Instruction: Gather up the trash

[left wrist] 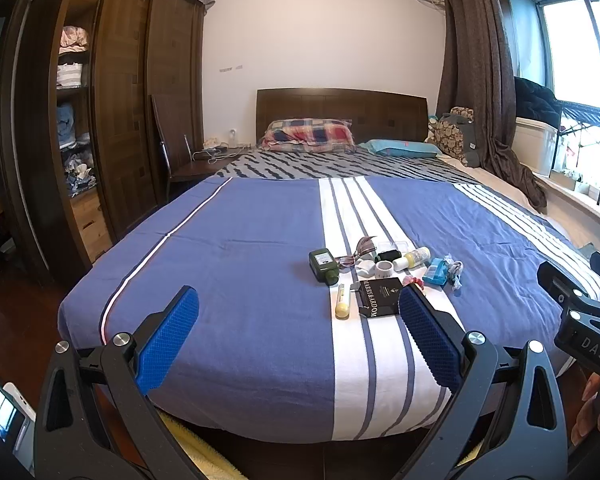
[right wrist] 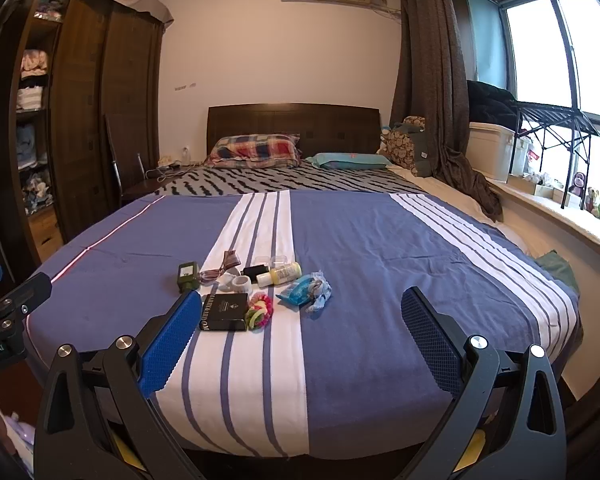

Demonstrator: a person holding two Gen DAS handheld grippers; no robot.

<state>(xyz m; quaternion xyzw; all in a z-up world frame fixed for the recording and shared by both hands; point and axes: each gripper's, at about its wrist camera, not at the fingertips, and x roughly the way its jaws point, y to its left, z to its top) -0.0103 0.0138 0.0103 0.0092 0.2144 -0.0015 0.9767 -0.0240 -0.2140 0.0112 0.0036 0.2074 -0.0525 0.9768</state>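
Left wrist view: left gripper (left wrist: 299, 305) spread wide, nothing between the pads, hovering over foot of bed (left wrist: 240, 264). Right wrist view: right gripper (right wrist: 301, 308) likewise wide open & empty, aimed at same bedspread. Clutter bunched on white stripe near foot: green bottle (left wrist: 324, 265) lying flat, black box (left wrist: 380, 302) w/ white lettering, yellow tube (left wrist: 343, 302) just beside box, small white cup (left wrist: 384, 268), pale yellow bottle (left wrist: 414, 258), black spool (left wrist: 387, 256), colourful hair ties (right wrist: 259, 310) touching box, crumpled blue wrapper (right wrist: 300, 291) w/ knotted plastic scrap (right wrist: 320, 292) next to it. Wrapper & scrap prob. the trash: light, soft, crinkly, likely slippery; best pinched at a raised fold, not flat vs. soft cloth. Box stiff, light, graspable across narrow sides. No bin or bag clearly in view.
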